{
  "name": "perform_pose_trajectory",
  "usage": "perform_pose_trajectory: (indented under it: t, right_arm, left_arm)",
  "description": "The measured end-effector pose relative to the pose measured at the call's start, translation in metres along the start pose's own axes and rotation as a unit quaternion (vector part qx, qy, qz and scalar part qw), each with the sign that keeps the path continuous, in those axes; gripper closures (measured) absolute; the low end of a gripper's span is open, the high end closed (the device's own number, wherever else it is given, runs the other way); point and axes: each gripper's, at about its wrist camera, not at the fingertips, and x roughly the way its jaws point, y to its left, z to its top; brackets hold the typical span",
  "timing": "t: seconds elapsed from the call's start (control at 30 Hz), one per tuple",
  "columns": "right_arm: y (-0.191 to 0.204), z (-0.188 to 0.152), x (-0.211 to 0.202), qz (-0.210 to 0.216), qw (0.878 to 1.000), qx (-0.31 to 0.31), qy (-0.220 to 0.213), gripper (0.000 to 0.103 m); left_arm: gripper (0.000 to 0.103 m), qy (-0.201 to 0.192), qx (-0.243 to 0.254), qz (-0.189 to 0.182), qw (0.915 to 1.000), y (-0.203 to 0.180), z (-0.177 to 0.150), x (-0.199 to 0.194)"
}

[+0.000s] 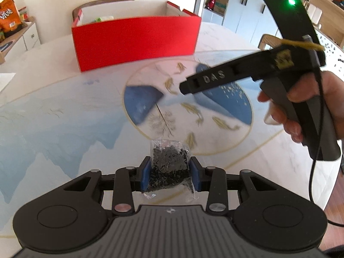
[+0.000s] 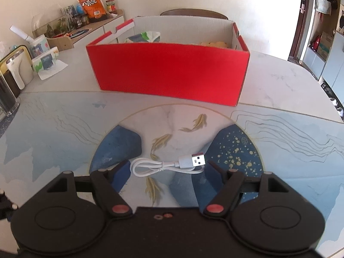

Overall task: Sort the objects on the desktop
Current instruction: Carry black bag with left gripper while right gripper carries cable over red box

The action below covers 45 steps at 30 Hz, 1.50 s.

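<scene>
My left gripper [image 1: 169, 172] is shut on a small clear plastic bag of black bits [image 1: 168, 161] and holds it above the painted table [image 1: 64, 118]. The red cardboard box [image 1: 135, 40] stands open at the far side with a few items inside; it also shows in the right wrist view [image 2: 169, 73]. My right gripper [image 2: 165, 172] is open, its blue pads either side of a coiled white USB cable [image 2: 169, 164] lying on the table's round fish motif. The right gripper's body [image 1: 225, 77] shows in the left wrist view, held by a hand [image 1: 301, 107].
A side counter with snack bags [image 2: 91, 2], jars and cups [image 2: 43, 49] runs along the left wall. A chair back [image 2: 193, 13] stands behind the box. Cabinets and shelves [image 1: 247, 13] are at the right.
</scene>
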Motion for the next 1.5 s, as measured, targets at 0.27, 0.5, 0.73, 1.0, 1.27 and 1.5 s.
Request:
perform_pose_trajectory:
  t: [0.27,0.5,0.73,1.0,1.27,1.5]
  right_arm:
    - [-0.002,0.011,-0.016,0.0,1.0,0.006,-0.012,0.029]
    - [-0.005,0.019,-0.034,0.003,1.0,0.016,-0.023,0.029]
    - [-0.006,0.038,-0.058,0.01,0.999,0.016,-0.047,0.029]
    - [-0.01,0.059,-0.076,0.014,0.997,0.015,-0.071,0.029]
    - [-0.013,0.077,-0.084,0.015,0.996,0.021,-0.091,0.029]
    - [-0.021,0.095,-0.088,0.0,0.993,0.019,-0.112,0.029]
  left_arm:
    - [0.067,-0.023,0.001,0.006,0.9997,0.005,0.023,-0.01]
    - [0.067,-0.038,0.002,0.011,0.9992,0.011,0.04,-0.017]
    - [0.066,-0.064,0.01,0.018,0.9977,0.016,0.066,-0.026]
    - [0.066,-0.088,0.004,0.028,0.9957,0.027,0.102,-0.032]
    - [0.066,-0.094,-0.011,0.04,0.9947,0.042,0.136,-0.031]
    - [0.066,-0.106,-0.017,0.047,0.9931,0.056,0.165,-0.03]
